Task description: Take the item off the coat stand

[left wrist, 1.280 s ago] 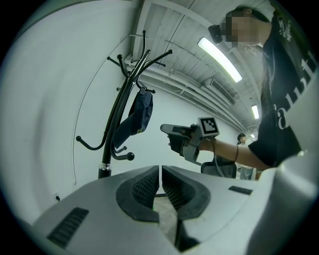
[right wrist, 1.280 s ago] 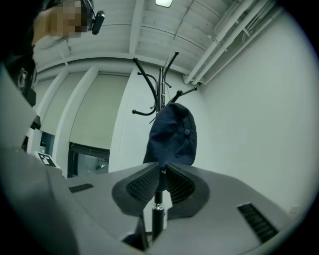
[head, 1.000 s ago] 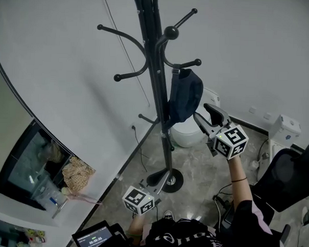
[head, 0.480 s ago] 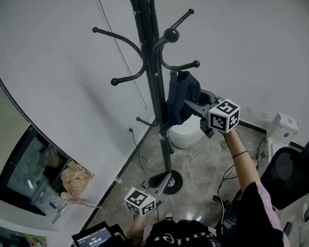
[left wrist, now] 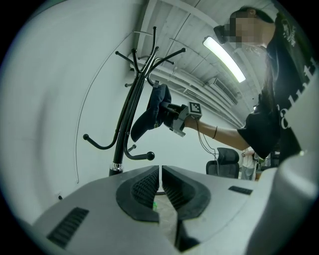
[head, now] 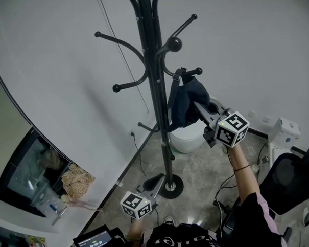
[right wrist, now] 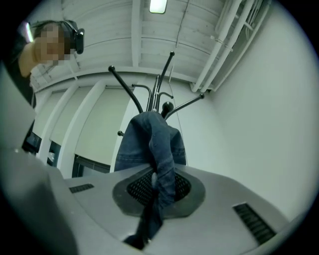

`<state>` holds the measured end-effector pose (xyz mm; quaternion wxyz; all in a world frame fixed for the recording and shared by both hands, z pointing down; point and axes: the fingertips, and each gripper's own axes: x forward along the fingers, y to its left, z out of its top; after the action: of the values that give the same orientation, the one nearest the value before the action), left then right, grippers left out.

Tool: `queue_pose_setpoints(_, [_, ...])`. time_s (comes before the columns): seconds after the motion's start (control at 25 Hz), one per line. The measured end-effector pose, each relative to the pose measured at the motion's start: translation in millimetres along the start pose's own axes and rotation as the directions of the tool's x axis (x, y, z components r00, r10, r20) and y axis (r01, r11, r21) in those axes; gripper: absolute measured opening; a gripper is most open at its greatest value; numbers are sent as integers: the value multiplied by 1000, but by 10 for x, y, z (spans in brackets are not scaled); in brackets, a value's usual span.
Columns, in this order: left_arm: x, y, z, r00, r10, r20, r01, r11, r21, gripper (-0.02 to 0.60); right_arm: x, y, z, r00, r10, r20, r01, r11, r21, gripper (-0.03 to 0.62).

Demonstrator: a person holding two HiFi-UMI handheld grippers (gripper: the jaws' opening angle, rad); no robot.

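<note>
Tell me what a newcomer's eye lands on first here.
First comes the tall black coat stand against the white wall, with a blue denim cloth hanging from a hook on its right side. The right hand-held gripper reaches up, its jaws closing tight on a fold of that cloth. The left hand-held gripper sits low beside the stand, shut and empty.

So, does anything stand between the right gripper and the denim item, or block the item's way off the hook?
Nothing between them: the right gripper is shut on a fold of the denim item. Its strap loops over a hook, so it must clear the ball end; nothing else visible blocks it.
</note>
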<state>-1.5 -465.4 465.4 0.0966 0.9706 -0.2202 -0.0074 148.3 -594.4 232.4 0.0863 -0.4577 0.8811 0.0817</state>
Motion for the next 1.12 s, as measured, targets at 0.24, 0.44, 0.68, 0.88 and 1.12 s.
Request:
queue_pose_setpoints(0.24, [24, -14, 0, 1000, 7, -1, -7, 1000, -2, 4, -153, -66, 322, 998, -18, 57, 17, 1000, 27, 28])
queue_pose_setpoints(0.44, [90, -140, -38, 1000, -5, -14, 4, 1000, -6, 5, -315, -152, 378, 997, -48, 60, 49, 999, -4, 27])
queue_pose_setpoints(0.68, [106, -294, -83, 1000, 2, -25, -2, 1000, 0, 5, -629, -293, 500, 989, -88, 117, 82, 995, 54, 27])
queue_pose_setpoints(0.88, [73, -429, -113, 1000, 15, -25, -15, 1000, -4, 3, -917, -214, 377, 992, -102, 72, 101, 995, 18, 26])
queue_pose_setpoints(1.12, [75, -691, -146, 999, 29, -26, -29, 1000, -7, 4, -1334, -84, 86, 988, -151, 5, 151, 988, 41, 26])
